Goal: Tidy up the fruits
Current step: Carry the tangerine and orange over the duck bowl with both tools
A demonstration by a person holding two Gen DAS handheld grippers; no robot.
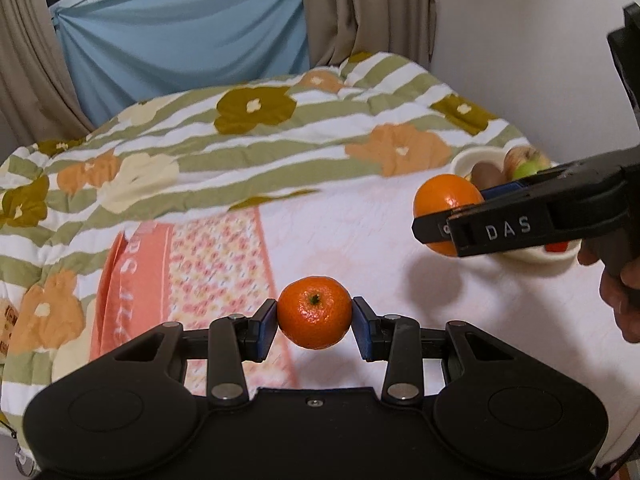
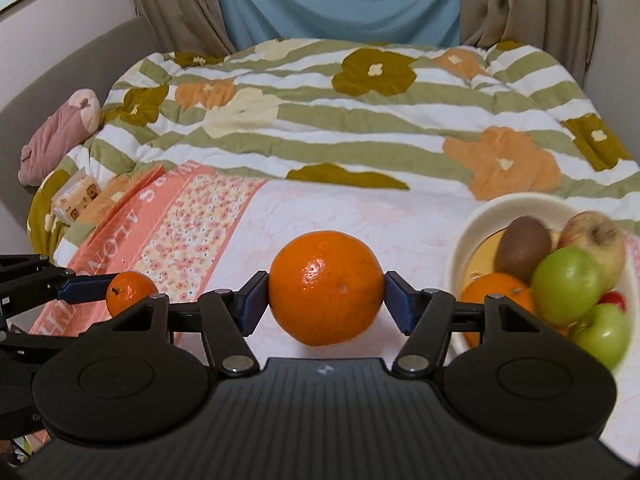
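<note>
Flowery striped blanket (image 2: 360,120) on the bed, pink soft toy (image 2: 60,136) at its edge, blue cloth (image 1: 180,36) between brown curtains (image 2: 176,4)

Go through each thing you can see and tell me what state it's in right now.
Left tongs: shut on the small tangerine, held off the bed.
Right tongs: shut on the large orange, held off the bed.
White bowl: upright on the bed, holding fruit.
Floral quilt: rumpled, pushed back.

Small glossy orange mandarin (image 1: 314,312) with green stem, lower centre, clamped off the bed, larger round orange (image 2: 326,288) likewise mid-frame, cream bowl (image 2: 516,204) at right holding apples, kiwi, orange
</note>
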